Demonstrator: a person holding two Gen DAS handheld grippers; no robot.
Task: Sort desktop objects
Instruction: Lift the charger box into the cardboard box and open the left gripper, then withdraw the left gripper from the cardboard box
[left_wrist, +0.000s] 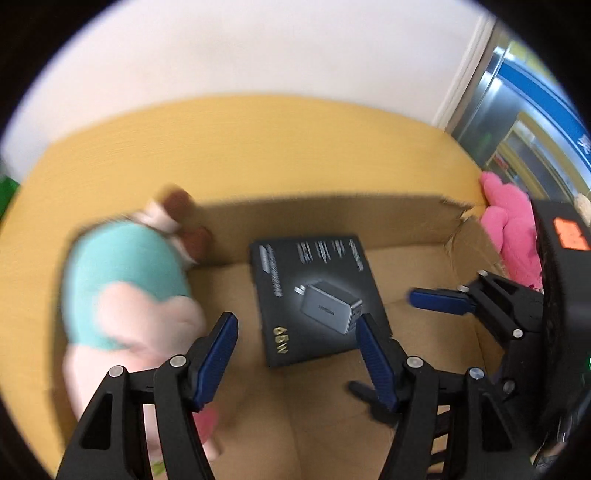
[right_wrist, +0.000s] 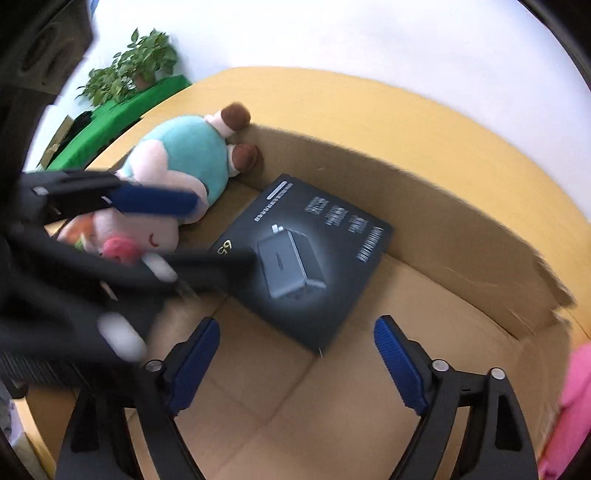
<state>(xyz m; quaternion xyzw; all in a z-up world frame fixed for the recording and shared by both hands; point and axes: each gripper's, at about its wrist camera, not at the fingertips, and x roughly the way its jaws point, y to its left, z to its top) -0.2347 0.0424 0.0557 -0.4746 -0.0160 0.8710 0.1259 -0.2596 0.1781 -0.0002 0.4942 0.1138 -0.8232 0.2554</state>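
A black charger box (left_wrist: 317, 299) marked 65W lies flat on the floor of an open cardboard box (left_wrist: 332, 406); it also shows in the right wrist view (right_wrist: 310, 254). A plush pig in a teal shirt (left_wrist: 125, 291) lies in the box's left part, also seen in the right wrist view (right_wrist: 181, 166). My left gripper (left_wrist: 297, 336) is open and empty just above the charger box's near edge. My right gripper (right_wrist: 295, 347) is open and empty above the cardboard floor, near the charger box's corner. Each gripper shows in the other's view.
The cardboard box (right_wrist: 461, 236) sits on a yellow table (left_wrist: 258, 147). A pink plush toy (left_wrist: 509, 229) lies outside the box at the right. A potted plant (right_wrist: 136, 62) on a green cloth stands at the far left, beyond the table.
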